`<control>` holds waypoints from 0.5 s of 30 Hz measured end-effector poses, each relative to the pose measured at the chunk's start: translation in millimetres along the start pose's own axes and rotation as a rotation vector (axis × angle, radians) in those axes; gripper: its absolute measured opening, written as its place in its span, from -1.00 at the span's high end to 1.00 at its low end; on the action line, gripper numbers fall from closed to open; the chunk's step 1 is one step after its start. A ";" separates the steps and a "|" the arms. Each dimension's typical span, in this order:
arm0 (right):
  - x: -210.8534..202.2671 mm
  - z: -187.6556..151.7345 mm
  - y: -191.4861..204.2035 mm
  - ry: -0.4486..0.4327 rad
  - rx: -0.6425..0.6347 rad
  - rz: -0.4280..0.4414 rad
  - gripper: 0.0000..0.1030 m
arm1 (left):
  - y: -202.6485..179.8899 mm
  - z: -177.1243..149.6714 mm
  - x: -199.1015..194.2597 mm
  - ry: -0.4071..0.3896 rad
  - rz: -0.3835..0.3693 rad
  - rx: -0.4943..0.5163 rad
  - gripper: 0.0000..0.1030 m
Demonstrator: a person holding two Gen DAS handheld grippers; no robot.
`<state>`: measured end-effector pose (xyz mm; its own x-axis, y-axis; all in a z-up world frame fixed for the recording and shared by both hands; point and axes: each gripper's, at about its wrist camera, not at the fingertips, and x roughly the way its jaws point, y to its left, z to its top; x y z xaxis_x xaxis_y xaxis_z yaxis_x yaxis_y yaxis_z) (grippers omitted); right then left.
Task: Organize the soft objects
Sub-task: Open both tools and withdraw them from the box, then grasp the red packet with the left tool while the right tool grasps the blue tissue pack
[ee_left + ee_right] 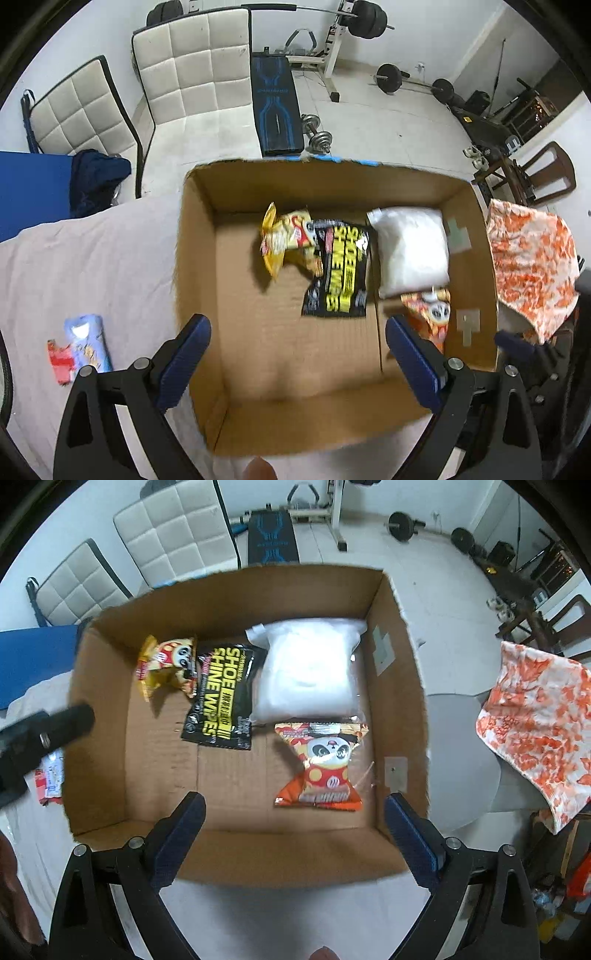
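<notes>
Both grippers are held above the open brown cardboard box (pixel 402 686) with nothing between the fingers. On the left gripper (pixel 297 354), the blue-padded fingers (pixel 184 362) are spread wide apart over the near part of the box. On the right gripper (pixel 293 830), the fingers (pixel 412 843) are likewise spread wide apart.

Four soft items are located on the box floor. A white plastic-wrapped soft pack (pixel 306 668) is positioned at the far right. A black shoe shine wipes pouch with yellow lettering (pixel 221 698) is placed just beside it on the left. A yellow panda-print snack bag (pixel 166 664) is seen left of the pouch, touching it. An orange panda-print snack bag (pixel 321 768) is positioned in front of the white pack.

A light blue packet (pixel 88 343) is left outside the box, on the pale sheet (pixel 92 266). An orange-and-white patterned cloth (pixel 535 723) is located to the right of the box.
</notes>
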<state>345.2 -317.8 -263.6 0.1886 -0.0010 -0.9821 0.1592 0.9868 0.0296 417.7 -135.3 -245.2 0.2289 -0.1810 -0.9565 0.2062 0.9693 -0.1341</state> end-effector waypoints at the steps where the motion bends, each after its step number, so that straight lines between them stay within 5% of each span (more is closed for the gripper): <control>1: -4.6 -2.6 0.2 -0.012 0.002 -0.001 -0.92 | -0.1 -7.0 -6.8 -0.009 -0.005 -0.001 -0.88; 15: -112.8 -60.6 2.1 -0.166 0.038 -0.002 -0.92 | -3.8 -68.9 -112.5 -0.212 0.013 0.024 -0.88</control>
<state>265.5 -305.8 -164.0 0.3449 -0.0332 -0.9381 0.1962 0.9798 0.0375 325.6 -107.2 -155.0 0.4266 -0.2017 -0.8817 0.2241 0.9680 -0.1130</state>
